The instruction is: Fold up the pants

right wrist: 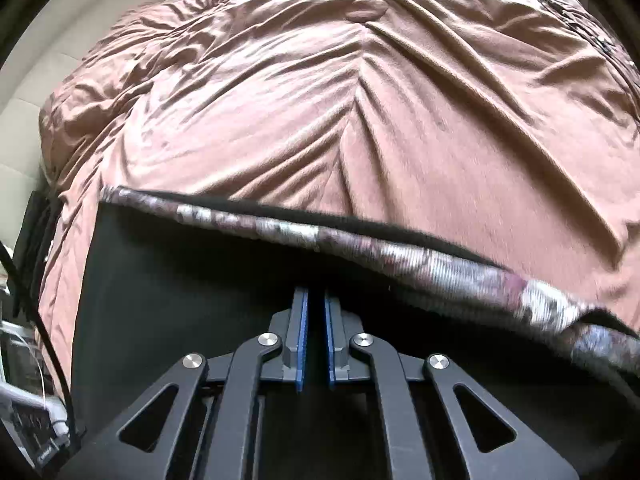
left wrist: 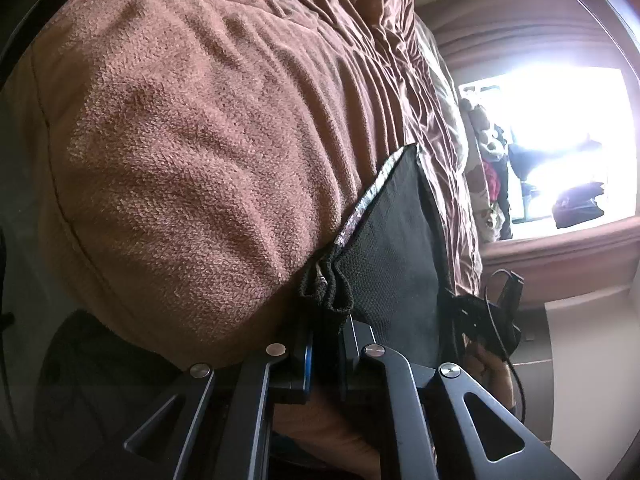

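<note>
Pants (right wrist: 192, 264), black with a patterned stripe (right wrist: 400, 256), lie flat on the bed's brown cover (right wrist: 360, 100). Left claw (left wrist: 326, 316) is clamped on a bunched black edge; right claw (right wrist: 316, 320) hangs above the cloth with its jaws drawn together, seemingly on nothing (contact is hard to judge). Soft, light fabric will sag, so hems or corners probably suit best.
</note>
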Motion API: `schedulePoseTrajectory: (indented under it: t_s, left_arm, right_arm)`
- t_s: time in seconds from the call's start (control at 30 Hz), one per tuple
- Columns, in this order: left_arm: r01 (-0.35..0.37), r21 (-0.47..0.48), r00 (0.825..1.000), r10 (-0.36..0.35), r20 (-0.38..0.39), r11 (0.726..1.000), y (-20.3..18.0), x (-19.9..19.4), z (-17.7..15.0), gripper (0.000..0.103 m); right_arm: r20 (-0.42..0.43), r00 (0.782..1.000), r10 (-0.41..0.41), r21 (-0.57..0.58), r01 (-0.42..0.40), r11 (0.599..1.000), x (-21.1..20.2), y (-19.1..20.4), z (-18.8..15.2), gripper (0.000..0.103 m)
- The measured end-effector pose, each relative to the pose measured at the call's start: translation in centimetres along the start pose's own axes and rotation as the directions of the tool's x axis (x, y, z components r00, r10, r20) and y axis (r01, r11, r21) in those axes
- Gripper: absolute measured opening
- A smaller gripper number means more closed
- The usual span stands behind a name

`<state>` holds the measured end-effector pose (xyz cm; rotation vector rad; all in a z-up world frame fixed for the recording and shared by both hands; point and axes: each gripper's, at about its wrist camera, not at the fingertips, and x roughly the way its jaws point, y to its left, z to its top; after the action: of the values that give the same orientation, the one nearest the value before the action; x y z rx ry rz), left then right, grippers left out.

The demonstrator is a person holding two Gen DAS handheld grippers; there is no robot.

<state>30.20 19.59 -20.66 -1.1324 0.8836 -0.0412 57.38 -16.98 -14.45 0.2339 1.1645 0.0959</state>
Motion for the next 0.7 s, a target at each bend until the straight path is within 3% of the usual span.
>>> schedulePoseTrajectory:
  t_s: [0.27,0.47,0.7]
  left_arm:
    - [0.013,-0.002,1.000,-0.013,-0.005,1.000,-0.1,0.2,0.4,0.010]
    - [0.042,-0.023,0.999,-0.043,-0.014,0.999,0.3,0.3,0.6,0.016]
    - [0.039,0.014,0.999,-0.039,-0.010,0.999,-0.1,0.7,0.7,0.014]
  right_arm:
    - [0.012,1.000,0.004,0.027,-0.004,1.000,-0.2,0.0,0.8,0.003]
    - [-0.004,0.998,0.056,-0.033,-0.056,0.998,-2.6,0.9,-2.4,0.006]
    - [-0.022,0.993,0.117,-0.073,-0.118,0.990,-5.3,1.6,-7.6,0.006]
